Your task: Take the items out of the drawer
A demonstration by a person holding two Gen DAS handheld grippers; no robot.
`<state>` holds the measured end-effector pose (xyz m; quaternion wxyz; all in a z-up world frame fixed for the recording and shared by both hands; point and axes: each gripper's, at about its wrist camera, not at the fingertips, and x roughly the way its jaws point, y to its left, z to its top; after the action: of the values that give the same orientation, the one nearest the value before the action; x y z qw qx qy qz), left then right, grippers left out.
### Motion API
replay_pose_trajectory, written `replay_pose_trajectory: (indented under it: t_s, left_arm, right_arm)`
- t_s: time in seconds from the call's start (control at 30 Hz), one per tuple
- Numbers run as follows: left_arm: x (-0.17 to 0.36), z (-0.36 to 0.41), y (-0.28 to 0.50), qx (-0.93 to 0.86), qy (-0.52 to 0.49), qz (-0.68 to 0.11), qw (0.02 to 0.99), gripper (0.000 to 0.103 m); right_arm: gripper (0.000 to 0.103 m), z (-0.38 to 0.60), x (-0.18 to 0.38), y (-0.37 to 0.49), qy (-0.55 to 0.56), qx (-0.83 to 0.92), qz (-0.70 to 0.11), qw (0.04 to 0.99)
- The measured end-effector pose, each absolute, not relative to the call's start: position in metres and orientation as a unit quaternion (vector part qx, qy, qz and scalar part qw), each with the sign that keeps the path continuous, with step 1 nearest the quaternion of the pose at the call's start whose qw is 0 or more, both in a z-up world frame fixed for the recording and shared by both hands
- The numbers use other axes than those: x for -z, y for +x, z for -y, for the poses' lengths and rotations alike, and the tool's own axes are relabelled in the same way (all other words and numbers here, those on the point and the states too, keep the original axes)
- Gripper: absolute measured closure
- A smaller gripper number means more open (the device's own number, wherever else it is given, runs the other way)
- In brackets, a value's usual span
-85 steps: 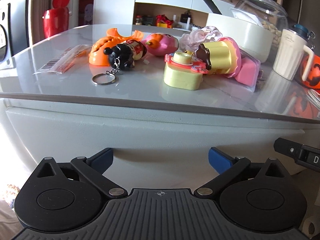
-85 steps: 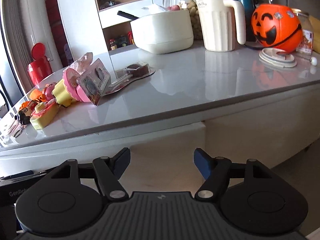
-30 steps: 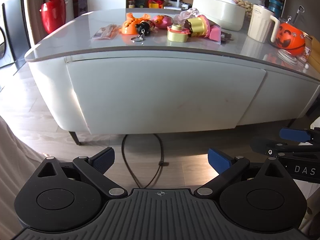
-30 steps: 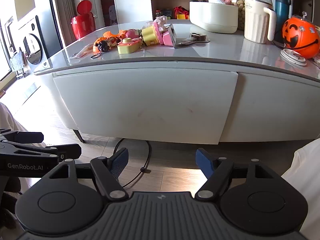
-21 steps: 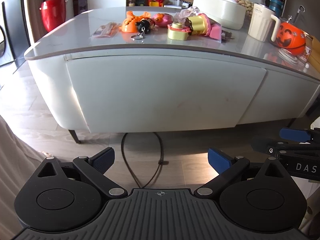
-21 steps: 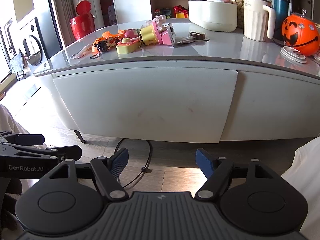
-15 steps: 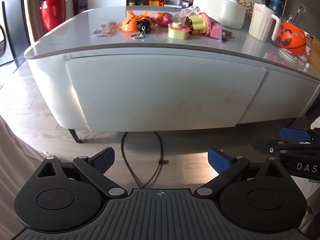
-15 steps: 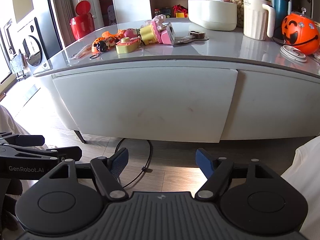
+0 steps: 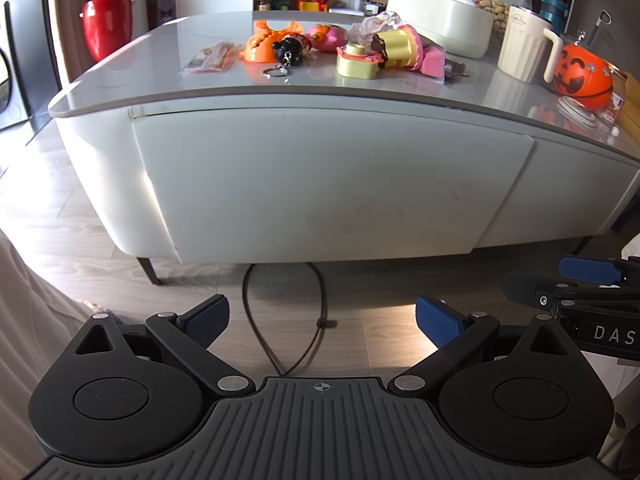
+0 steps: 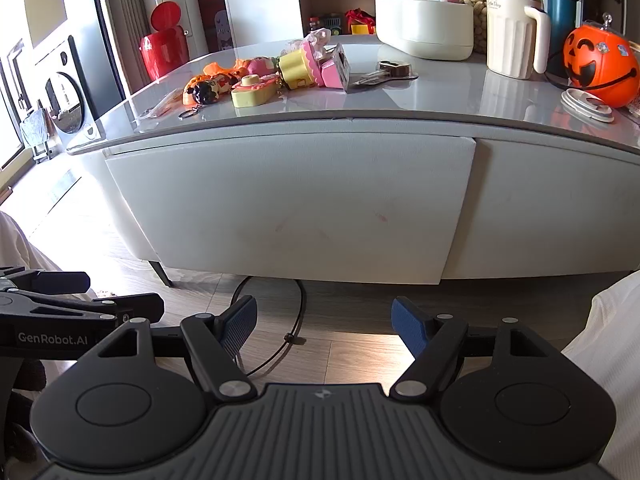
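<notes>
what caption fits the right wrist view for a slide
Open right gripper facing the closed drawer, toys lying on the tabletop.

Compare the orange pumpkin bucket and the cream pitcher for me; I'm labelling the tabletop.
The pumpkin bucket is round, orange, with a black grinning face; the cream pitcher is tall, ribbed and plain. The bucket has a thin black bail; the pitcher has a side handle. Both stand upright at the tabletop's right end.

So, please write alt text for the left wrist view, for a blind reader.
The open left gripper points at a closed white drawer front of a low cabinet. Small toys lie on its grey top.
</notes>
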<state>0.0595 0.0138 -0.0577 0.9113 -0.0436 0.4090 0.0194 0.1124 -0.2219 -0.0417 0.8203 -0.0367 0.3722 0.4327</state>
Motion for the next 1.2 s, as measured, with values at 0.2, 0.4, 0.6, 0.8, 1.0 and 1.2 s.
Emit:
replay_pose_trajectory:
  t_s: [0.2, 0.4, 0.6, 0.8, 1.0, 1.2]
  left_arm:
    - [0.0578, -0.0138, 0.0596, -0.019, -0.044, -0.409, 0.911, 0.001]
    - [0.0577, -0.0136, 0.0598, -0.02, -0.044, -0.409, 0.911, 0.001]
    - [0.0585, -0.0148, 0.06, -0.02, -0.046, -0.411, 0.91, 0.001]
    - [0.0585, -0.0149, 0.0599, -0.021, -0.046, -0.411, 0.91, 0.001]
    - [0.058, -0.013, 0.0598, -0.02, -0.042, -0.412, 0.91, 0.001]
    - [0.0578, -0.0149, 0.0591, -0.023, -0.049, -0.413, 0.909, 0.001]
  right_arm:
    - [0.028, 0.2218, 0.0416, 0.112, -0.036, -0.432, -0.372, 0.82]
    - [0.028, 0.2216, 0.0415, 0.1118, -0.036, -0.433, -0.372, 0.82]
    - [0.028, 0.2213, 0.0413, 0.1117, -0.035, -0.433, -0.373, 0.82]
    - [0.028, 0.2219, 0.0403, 0.112, -0.032, -0.436, -0.371, 0.819]
    - [0.028, 0.2239, 0.0403, 0.1135, -0.027, -0.44, -0.372, 0.816]
    - [0.028, 0.2243, 0.0405, 0.1146, -0.027, -0.444, -0.374, 0.814]
